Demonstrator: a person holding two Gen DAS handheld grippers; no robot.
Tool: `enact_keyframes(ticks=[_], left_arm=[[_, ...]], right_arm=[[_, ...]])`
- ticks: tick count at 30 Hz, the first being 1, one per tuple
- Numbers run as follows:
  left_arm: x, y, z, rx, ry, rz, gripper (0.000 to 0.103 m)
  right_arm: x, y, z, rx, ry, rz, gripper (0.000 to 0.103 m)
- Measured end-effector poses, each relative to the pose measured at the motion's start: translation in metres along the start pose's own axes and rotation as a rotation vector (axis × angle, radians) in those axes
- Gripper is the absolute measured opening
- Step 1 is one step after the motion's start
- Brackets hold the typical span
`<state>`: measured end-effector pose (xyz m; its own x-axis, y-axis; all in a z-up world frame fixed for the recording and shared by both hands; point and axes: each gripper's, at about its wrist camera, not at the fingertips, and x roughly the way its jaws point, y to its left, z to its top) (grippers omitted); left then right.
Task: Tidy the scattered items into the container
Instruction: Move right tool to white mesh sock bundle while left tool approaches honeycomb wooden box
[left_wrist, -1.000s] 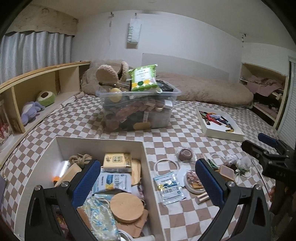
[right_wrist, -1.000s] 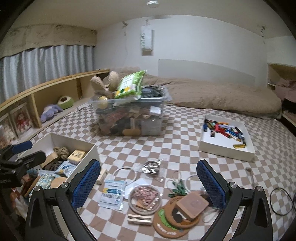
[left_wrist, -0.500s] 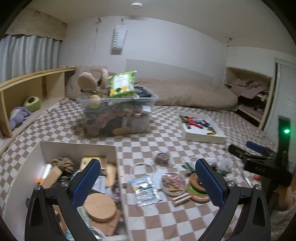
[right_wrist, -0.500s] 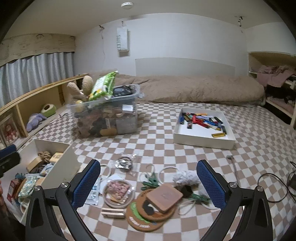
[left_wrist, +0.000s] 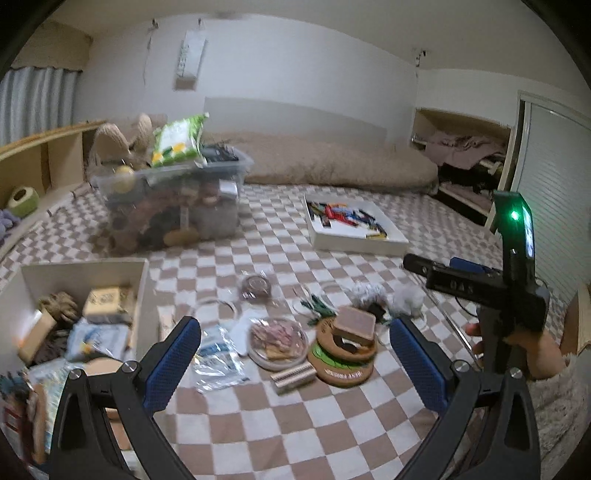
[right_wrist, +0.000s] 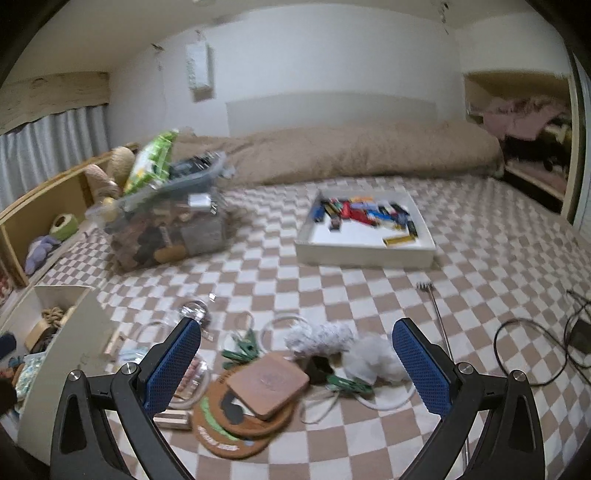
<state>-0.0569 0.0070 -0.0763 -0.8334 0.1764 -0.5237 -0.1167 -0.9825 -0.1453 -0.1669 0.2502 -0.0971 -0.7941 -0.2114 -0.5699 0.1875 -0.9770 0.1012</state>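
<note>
A white open box (left_wrist: 85, 267) stands at the left, part full of packets, a rope coil and wooden pieces; its near wall (right_wrist: 79, 332) shows in the right wrist view. Scattered on the checked cover lie a stack of cork coasters (left_wrist: 345, 350) (right_wrist: 255, 395), a round clear dish (left_wrist: 277, 341), a clear packet (left_wrist: 218, 360), a small striped block (left_wrist: 293, 374), green clips (right_wrist: 240, 349) and fluffy white tufts (right_wrist: 321, 336). My left gripper (left_wrist: 294, 326) hangs open above the dish. Over the coasters and tufts, my right gripper (right_wrist: 295, 326) is open and holds nothing.
A clear bin (left_wrist: 173, 206) heaped with items stands behind the pile. A white tray (right_wrist: 365, 236) of coloured pieces lies at the back right. A thin metal rod (right_wrist: 439, 317) and a black cable (right_wrist: 535, 343) lie right. A hand (left_wrist: 532, 350) holds the other gripper's handle.
Both views have swung to the right. My left gripper has moved off the white box to above the scattered pile; my right gripper has come lower over the coasters. Both stay open.
</note>
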Motion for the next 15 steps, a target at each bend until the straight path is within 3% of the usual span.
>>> enact_keyframes(ticks=[15], left_arm=[[0.061, 0.003, -0.038, -0.032, 0.165, 0.054, 0.103]], right_arm=[[0.063, -0.073, -0.024, 0.17, 0.177, -0.104, 0.103]])
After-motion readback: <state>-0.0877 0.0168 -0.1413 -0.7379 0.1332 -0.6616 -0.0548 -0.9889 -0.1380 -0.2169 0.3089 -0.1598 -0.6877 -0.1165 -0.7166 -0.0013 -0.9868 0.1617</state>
